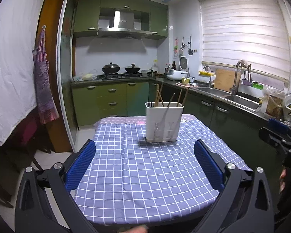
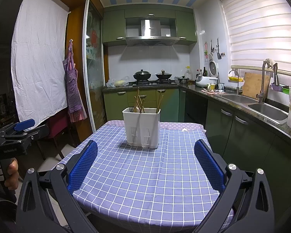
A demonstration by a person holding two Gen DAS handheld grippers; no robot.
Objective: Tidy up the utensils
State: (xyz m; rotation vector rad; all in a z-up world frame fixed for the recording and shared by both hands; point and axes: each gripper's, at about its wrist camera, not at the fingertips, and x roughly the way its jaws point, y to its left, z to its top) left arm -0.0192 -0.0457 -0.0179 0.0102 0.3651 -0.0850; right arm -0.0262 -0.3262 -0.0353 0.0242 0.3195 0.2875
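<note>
Holding both the left claw (image 1: pixel 145 164) and right claw (image 2: pixel 145 164) spread wide and empty, we see chopsticks (image 2: pixel 139 102) standing in the holder (image 2: pixel 141 127) mid-surface (image 2: pixel 145 184), sorted and reachable.

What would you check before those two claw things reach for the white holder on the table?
1. Left gripper open, empty: ok.
2. Right gripper open, empty: ok.
3. Holder upright on the table: ok.
4. Chopsticks standing inside the holder: ok.
5. Path between grippers and holder free of things: ok.
6. How many utensils sit in each compartment: cannot tell.
</note>
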